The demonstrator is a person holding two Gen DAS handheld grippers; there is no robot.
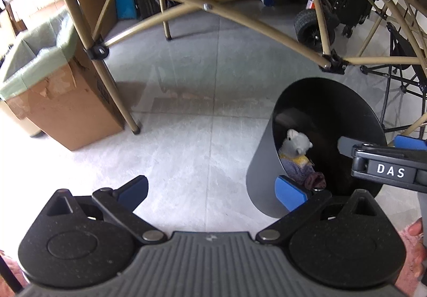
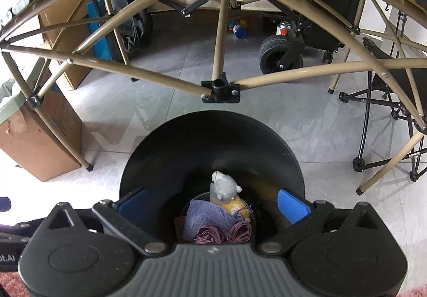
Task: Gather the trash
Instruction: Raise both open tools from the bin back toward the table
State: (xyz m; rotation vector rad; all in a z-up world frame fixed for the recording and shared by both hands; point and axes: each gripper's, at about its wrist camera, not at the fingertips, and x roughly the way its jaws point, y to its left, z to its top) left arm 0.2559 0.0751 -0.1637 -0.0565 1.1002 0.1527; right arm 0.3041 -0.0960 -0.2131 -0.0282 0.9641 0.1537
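Observation:
A black round bin [image 1: 267, 163] stands on the tiled floor, also in the right wrist view [image 2: 213, 134]. Inside lie a grey and yellow plush mouse [image 1: 296, 146] [image 2: 225, 188], a purple cloth [image 2: 205, 218] and a maroon scrunchie [image 1: 316, 180] [image 2: 222, 234]. My left gripper [image 1: 213, 192] is open and empty, left of the bin, its right finger at the rim. My right gripper [image 2: 213, 203] is open and empty directly above the bin's mouth; it also shows at the right of the left wrist view [image 1: 384, 160].
A tan folding-table frame [image 2: 218, 56] spans overhead, with legs [image 1: 117, 99] on the floor. A cardboard box with a green liner [image 1: 53, 99] stands left. A wheeled cart [image 2: 280, 54], a folding chair [image 2: 387, 115] and cans lie behind.

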